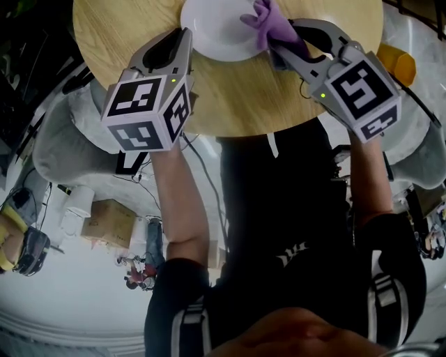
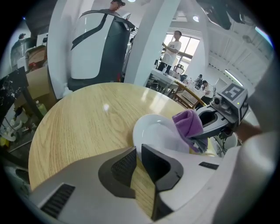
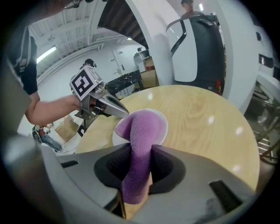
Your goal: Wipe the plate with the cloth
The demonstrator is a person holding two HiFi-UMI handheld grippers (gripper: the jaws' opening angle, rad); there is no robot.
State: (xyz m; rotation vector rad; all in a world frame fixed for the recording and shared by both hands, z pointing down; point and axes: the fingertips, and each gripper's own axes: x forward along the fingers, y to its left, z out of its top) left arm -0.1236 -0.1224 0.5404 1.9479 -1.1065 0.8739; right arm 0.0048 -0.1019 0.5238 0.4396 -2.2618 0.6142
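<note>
Right gripper (image 3: pixel 138 151) clamps the cloth (image 3: pixel 141 129), bunched over the plate (image 1: pixel 216 28); left gripper (image 2: pixel 138 153), jaws nearly together, seemingly pinches its near rim.

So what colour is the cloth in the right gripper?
Purple. The cloth shows best in the right gripper view.

Plate (image 1: pixel 216 31) on table (image 1: pixel 237 97) (far side), cloth (image 1: pixel 267 21) seemingly over its right rim, left tool (image 2: pixel 138 148) at its left.
</note>
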